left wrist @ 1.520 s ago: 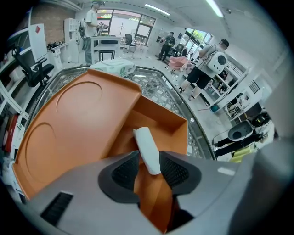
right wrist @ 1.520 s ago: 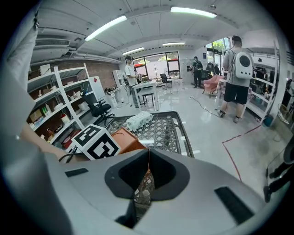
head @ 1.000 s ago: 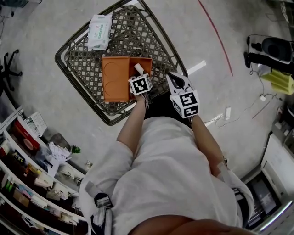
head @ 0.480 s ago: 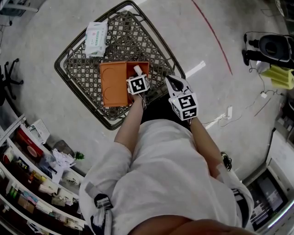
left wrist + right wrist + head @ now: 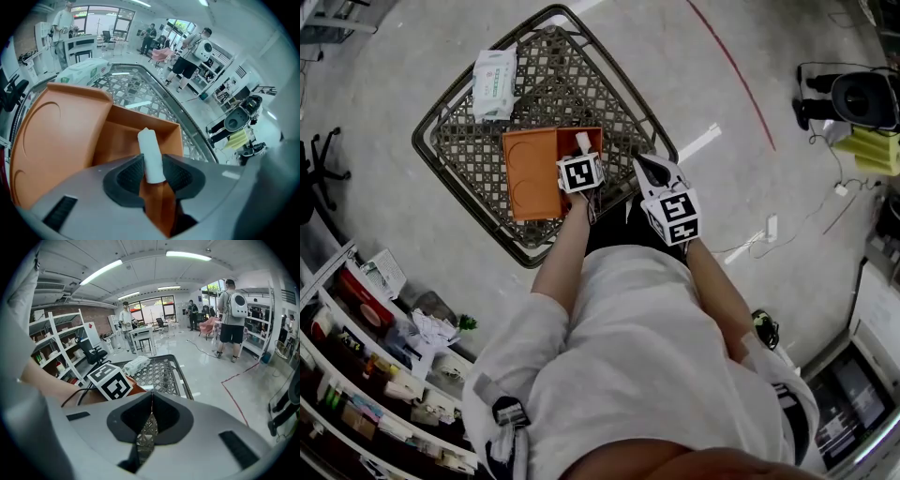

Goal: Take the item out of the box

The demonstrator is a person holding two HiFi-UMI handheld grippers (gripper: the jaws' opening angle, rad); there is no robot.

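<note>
Over the box (image 5: 61, 136), roll (image 5: 150, 152) stays clamped.

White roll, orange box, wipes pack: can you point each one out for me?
white roll (image 5: 151, 157), left gripper view, middle of its side.
orange box (image 5: 530, 173), head view, its bare flat left half.
wipes pack (image 5: 494, 82), head view, middle of its top face.

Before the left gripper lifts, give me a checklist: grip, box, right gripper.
1. Grip: left gripper shut on roll: ok.
2. Roll centred between the jaws: ok.
3. Lid of box open: ok.
4. Roll clear of the box walls: cannot tell.
5. Spare hand: right gripper shut, empty, off the box: ok.
6. Box held down: not ok, nothing holds it.
</note>
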